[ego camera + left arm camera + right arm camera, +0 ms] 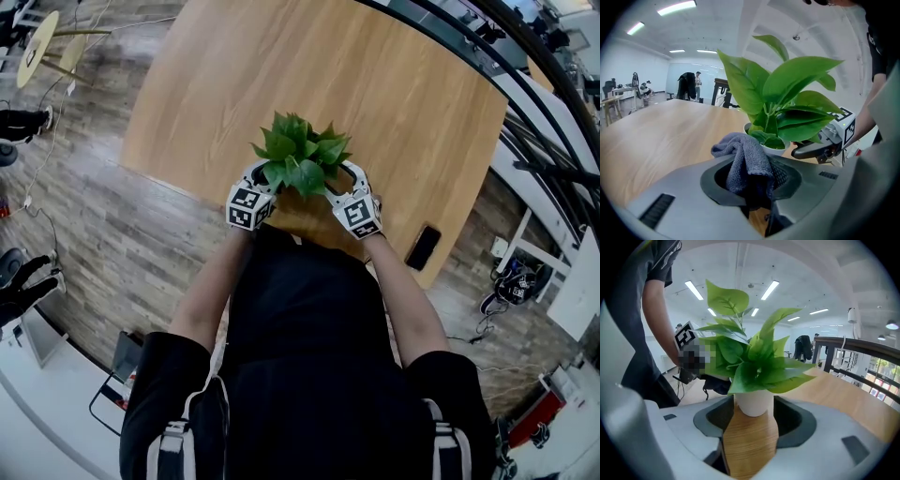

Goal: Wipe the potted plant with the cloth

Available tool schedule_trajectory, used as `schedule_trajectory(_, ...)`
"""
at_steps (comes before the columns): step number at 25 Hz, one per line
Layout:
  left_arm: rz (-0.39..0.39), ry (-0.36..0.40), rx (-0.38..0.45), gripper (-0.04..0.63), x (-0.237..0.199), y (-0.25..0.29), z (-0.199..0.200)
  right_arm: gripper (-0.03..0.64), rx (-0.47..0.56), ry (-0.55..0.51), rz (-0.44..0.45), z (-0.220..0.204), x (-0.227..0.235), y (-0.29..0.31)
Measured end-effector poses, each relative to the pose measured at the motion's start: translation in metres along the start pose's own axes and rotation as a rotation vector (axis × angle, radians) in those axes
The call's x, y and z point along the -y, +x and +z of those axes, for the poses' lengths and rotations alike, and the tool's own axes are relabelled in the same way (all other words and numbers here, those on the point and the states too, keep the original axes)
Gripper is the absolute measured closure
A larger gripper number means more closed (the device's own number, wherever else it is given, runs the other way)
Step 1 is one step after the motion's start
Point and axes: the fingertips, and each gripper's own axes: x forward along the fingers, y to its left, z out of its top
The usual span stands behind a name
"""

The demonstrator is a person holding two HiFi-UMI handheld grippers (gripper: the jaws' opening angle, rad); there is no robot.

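The potted plant (pixel 300 155), with broad green leaves in a small white pot (pixel 753 401), stands near the front edge of the wooden table (pixel 375 84). My right gripper (pixel 752 420) has its jaws on either side of the pot and holds it. A grey cloth (pixel 740 157) is bunched between the jaws of my left gripper (pixel 750 176), and its top fold lies just short of the pot's rim (pixel 774 151) and the lowest leaves. In the head view the left gripper (pixel 263 180) is at the plant's left and the right gripper (pixel 341 180) at its right.
A black phone (pixel 424 247) lies on the table near its front right corner. Wood-look floor (pixel 112 234) surrounds the table. A dark railing (pixel 525 84) runs along the right, and people and furniture stand far off across the room (pixel 689 84).
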Motion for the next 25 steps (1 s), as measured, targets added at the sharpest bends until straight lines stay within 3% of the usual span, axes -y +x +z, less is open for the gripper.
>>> schedule_trajectory(5, -0.032, 0.0, -0.012, 0.48, 0.003, 0.005, -0.004, 0.368, 0.022, -0.084, 0.026, 0.019, 0.002, 0.005)
schedule_trajectory(14, -0.108, -0.006, -0.018, 0.48, 0.038, 0.0, -0.019, 0.368, 0.013, -0.046, -0.024, 0.017, 0.004, 0.005)
schedule_trajectory(19, -0.087, -0.032, 0.002, 0.48, 0.037, 0.0, -0.013, 0.368, 0.008, -0.065, -0.001, 0.017, -0.003, 0.001)
schedule_trajectory(25, -0.052, 0.032, 0.003, 0.48, 0.017, -0.003, -0.016, 0.368, 0.028, -0.103, 0.088, 0.019, -0.038, -0.006)
